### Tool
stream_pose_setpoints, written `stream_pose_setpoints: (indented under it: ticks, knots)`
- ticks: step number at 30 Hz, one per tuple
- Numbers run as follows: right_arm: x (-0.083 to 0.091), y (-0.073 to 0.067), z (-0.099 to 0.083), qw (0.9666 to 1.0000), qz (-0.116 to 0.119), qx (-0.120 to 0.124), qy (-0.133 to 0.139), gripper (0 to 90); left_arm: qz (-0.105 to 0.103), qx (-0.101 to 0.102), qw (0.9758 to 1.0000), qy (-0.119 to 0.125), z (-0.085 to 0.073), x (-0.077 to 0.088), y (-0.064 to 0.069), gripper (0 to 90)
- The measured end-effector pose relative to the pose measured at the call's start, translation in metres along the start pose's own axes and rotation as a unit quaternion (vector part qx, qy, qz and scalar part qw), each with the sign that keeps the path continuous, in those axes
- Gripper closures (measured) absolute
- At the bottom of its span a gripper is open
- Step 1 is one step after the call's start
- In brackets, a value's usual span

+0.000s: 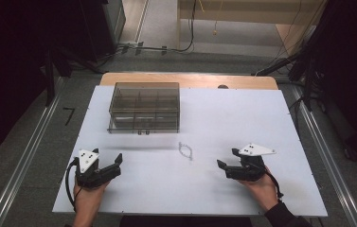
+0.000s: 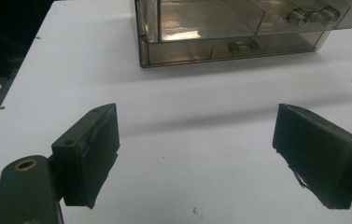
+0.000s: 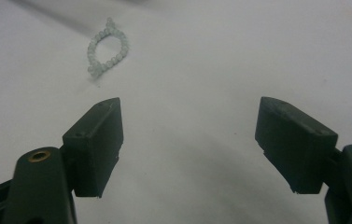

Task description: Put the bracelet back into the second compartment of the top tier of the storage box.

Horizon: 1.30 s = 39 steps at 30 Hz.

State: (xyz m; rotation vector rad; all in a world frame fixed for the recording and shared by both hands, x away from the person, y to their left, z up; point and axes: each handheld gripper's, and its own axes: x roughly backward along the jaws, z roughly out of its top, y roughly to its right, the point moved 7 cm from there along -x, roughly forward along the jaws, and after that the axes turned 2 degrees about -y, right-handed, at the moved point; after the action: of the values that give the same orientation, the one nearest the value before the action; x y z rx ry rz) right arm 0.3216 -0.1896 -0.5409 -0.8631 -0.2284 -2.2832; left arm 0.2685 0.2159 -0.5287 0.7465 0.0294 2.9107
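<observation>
A small loop of pale beads, a bracelet [image 1: 185, 150], lies on the white table top [image 1: 223, 118] near its middle. In the right gripper view the bracelet [image 3: 107, 46] lies ahead and to the left of the jaws. My right gripper [image 1: 227, 158] rests on the table to the right of the bracelet, open and holding nothing [image 3: 190, 135]. My left gripper [image 1: 115, 164] rests at the front left, also open with nothing between its jaws [image 2: 197, 140]. A smoky see-through drawer box [image 1: 144, 108] stands at the back left, and in the left gripper view the box [image 2: 229, 28] is ahead of the jaws.
The box's drawers look shut, with small knobs [image 2: 241, 46] on their fronts. The white board ends at a wooden table edge [image 1: 190, 79] at the back. Metal rails [image 1: 29, 151] run along the floor on both sides. A person's hands hold both grippers at the near edge.
</observation>
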Motion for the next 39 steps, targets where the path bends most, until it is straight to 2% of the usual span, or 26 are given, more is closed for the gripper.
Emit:
stream_pose_setpoints:
  ticks: [39]
  knots:
    - [-0.035, -0.033, 0.015, 0.9996, 0.018, 0.021, -0.009, 24.8, -0.003, 0.001, 1.0, 0.001, 0.001, 0.0, 0.0, 15.2]
